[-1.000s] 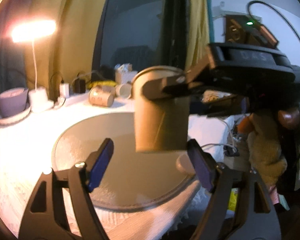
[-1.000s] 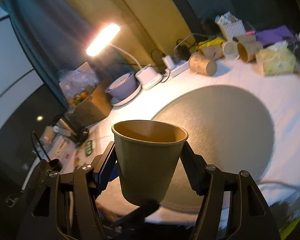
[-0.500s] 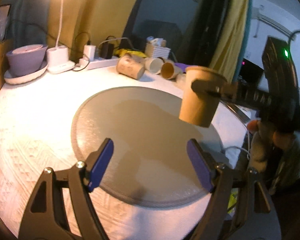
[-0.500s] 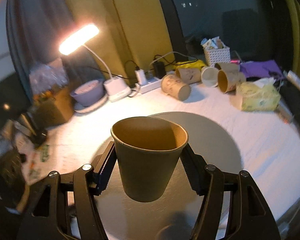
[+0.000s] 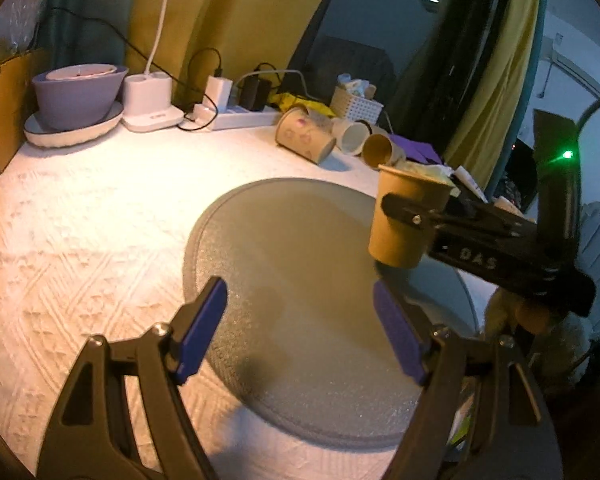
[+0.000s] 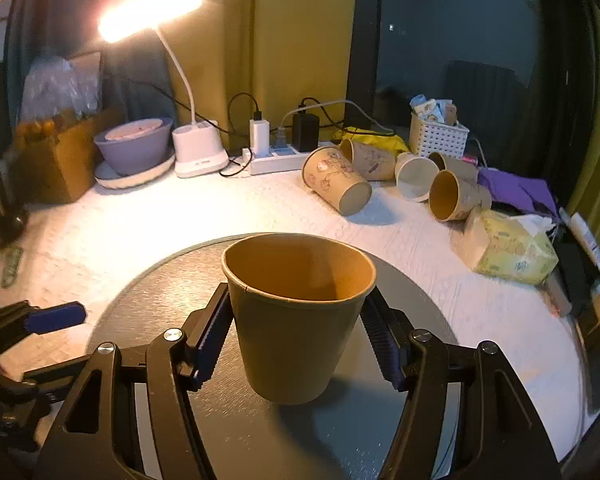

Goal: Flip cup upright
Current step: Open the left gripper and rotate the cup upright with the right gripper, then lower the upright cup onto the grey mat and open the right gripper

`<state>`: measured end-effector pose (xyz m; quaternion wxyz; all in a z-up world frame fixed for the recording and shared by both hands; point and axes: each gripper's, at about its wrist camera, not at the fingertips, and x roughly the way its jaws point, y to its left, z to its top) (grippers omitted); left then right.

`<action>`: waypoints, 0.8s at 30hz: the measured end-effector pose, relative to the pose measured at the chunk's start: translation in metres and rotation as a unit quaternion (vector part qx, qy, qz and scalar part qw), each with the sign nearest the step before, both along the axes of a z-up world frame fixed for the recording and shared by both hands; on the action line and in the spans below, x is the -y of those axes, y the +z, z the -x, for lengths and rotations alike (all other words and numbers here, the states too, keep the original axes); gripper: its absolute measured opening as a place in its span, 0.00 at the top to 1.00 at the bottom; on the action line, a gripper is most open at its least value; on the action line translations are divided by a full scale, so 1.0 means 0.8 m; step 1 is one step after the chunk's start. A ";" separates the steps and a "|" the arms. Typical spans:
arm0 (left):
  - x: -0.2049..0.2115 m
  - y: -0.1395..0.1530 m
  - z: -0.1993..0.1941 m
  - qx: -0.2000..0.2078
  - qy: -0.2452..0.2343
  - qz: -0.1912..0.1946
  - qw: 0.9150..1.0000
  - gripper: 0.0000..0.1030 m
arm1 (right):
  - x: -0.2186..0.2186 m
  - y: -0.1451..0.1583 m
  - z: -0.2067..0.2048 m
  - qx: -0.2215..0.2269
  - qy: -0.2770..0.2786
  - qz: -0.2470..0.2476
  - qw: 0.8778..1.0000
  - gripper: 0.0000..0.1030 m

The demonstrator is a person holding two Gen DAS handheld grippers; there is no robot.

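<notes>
Right fingers (image 6: 220, 328) clamp a smooth tapered paper cup (image 6: 298, 316) upright above the grainy round mat (image 5: 300, 280); left fingers (image 5: 202, 330) gape wide.

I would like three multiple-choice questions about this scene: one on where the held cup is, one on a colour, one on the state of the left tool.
1. The brown paper cup is
A. above the round grey mat
B. inside the white basket
C. on the purple bowl

2. The pads of the left hand-held gripper are
A. red
B. blue
C. white

3. The left hand-held gripper is
A. shut on a cup
B. open and empty
C. out of view

Answers:
1 A, the right hand-held gripper holds it upright over the mat.
2 B, both pads look blue.
3 B, nothing lies between its fingers.
</notes>
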<state>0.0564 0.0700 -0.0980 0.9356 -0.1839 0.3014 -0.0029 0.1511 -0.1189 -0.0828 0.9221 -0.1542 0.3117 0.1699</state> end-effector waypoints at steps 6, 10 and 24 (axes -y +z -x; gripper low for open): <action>-0.002 -0.001 0.000 0.004 0.001 0.010 1.000 0.25 | -0.006 -0.007 -0.001 0.003 0.002 0.019 1.000 0.35; 0.001 0.001 0.000 0.009 -0.002 0.006 1.000 0.25 | -0.003 -0.010 0.003 0.002 -0.002 0.024 1.000 0.35; 0.006 0.001 -0.003 0.006 0.000 -0.009 1.000 0.25 | 0.021 -0.015 0.028 -0.007 -0.017 0.014 1.000 0.34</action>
